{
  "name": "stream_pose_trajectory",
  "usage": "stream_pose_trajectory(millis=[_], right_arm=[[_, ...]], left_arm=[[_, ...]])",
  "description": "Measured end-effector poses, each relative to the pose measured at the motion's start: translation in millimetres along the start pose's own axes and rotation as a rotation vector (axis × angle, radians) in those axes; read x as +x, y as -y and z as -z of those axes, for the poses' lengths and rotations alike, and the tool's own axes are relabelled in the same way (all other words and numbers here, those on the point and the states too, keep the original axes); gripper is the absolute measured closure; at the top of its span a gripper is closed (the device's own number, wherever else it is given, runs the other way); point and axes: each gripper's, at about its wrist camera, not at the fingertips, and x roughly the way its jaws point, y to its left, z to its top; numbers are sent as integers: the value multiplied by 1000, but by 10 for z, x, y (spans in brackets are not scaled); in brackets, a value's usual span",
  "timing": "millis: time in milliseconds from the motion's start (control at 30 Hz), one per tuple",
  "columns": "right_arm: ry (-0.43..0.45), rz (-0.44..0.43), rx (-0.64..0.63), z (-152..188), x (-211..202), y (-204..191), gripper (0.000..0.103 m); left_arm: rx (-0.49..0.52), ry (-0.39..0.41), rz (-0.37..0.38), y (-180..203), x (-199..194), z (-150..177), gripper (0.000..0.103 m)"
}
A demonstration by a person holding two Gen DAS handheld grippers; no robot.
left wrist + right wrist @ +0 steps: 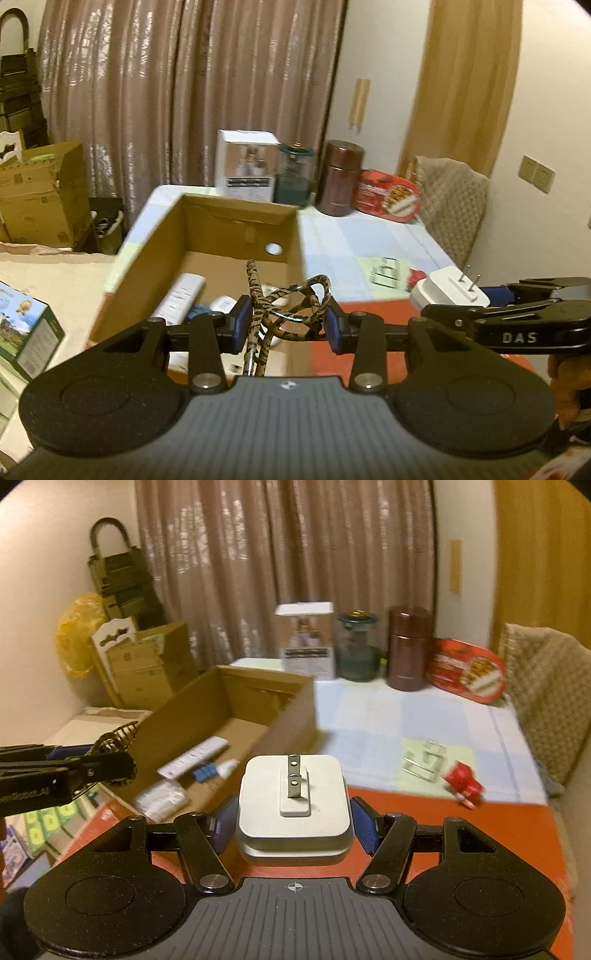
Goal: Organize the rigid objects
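Observation:
My left gripper (289, 322) is shut on a leopard-patterned folded pair of glasses (286, 306), held above the near end of an open cardboard box (236, 212). My right gripper (293, 821) is shut on a white power adapter (293, 805) with two metal prongs pointing up. The adapter also shows at the right of the left wrist view (448, 293). The box (273, 686) holds a white remote (194, 757), a small blue item (204, 771) and a white packet (160, 797).
On the checked tablecloth lie metal clips (424, 762) and a small red object (465, 782). At the back stand a white carton (306, 642), a teal jar (357, 646), a brown canister (408, 648) and a red tin (467, 674). A padded chair (546, 694) is at right.

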Motion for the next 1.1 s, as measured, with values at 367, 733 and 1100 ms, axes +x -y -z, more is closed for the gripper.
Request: stream_pose_trajectory(millis=[367,733,1100], right_arm=[[-21,-117,-3,-483,637,-412,42],[-98,-135,32,-692,1342,-509,42],[-127,-142,42,-691,1664,-526,42]], left_arm=[[19,-65,-58,-768,363,-286,68],[44,-134,-25,-975,852,-280,68],[107,-215,-25,-1059,1207,-109,68]])
